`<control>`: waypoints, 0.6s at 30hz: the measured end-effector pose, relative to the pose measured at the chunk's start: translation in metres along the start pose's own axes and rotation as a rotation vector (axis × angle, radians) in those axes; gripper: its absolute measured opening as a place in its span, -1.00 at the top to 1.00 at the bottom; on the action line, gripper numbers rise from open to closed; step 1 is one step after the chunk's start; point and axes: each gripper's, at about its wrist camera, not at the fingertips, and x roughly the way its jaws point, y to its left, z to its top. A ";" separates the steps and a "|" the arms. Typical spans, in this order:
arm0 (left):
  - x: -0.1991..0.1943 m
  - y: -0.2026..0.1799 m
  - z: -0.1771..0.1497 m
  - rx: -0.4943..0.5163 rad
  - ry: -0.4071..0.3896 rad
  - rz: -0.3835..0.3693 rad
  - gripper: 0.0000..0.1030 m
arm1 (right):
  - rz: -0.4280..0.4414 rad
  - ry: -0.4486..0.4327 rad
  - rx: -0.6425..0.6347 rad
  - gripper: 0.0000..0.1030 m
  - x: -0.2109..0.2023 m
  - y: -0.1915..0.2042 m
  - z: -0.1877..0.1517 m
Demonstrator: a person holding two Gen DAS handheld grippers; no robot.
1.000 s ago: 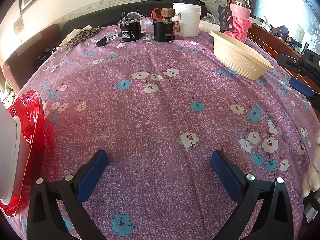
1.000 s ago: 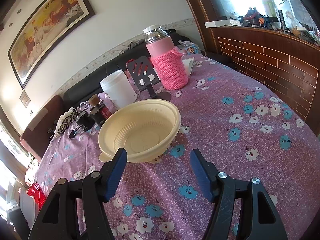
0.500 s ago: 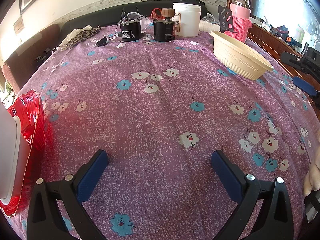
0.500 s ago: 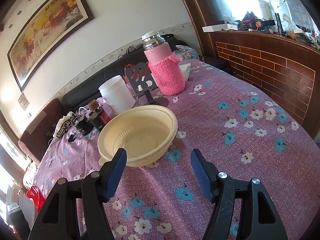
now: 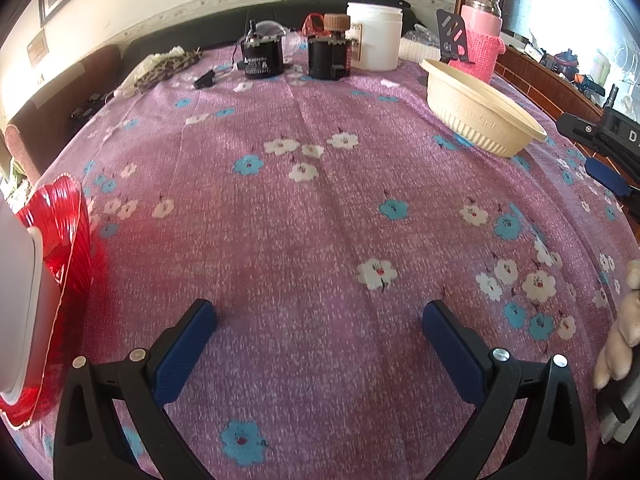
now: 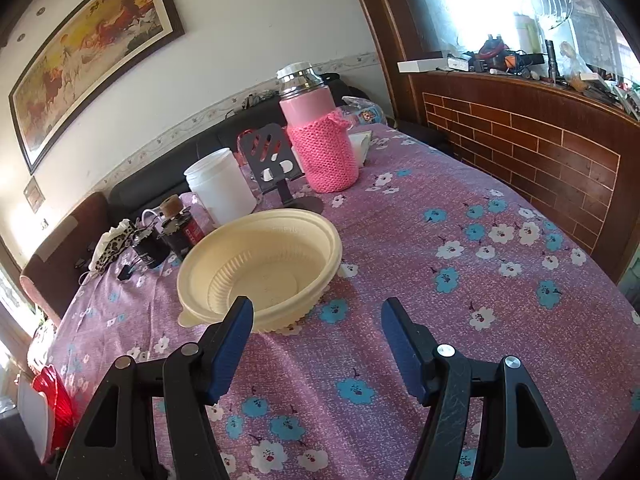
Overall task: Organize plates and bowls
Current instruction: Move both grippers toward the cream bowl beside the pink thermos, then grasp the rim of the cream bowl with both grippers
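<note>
Right claw (image 6: pixel 316 316): spread, empty; since a second ago you have drawn it back, and the bowl (image 6: pixel 260 268) sits just ahead, left. Left claw (image 5: pixel 318 318): spread, empty, unmoved; red plate (image 5: pixel 60 264) far left.

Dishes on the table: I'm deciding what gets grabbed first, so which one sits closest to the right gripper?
The cream bowl, empty, just beyond the open right gripper. The red plate sits far off at the table's left edge, beside the left gripper.

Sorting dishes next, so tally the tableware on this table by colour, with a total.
Cream: 1, the cream bowl
Red: 1, the red plate
White: 1, the white dish lying in the red plate
Total: 3
</note>
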 end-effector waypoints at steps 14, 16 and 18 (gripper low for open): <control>-0.040 0.009 -0.003 -0.051 0.087 -0.107 -0.42 | -0.018 -0.105 -0.079 -0.37 -0.102 -0.004 0.067; -0.080 0.014 0.013 -0.044 -0.003 -0.128 -0.42 | -0.016 -0.146 -0.098 -0.37 -0.130 -0.002 0.094; -0.125 0.021 0.034 -0.034 -0.118 -0.129 -0.42 | -0.018 -0.189 -0.138 -0.37 -0.154 0.006 0.120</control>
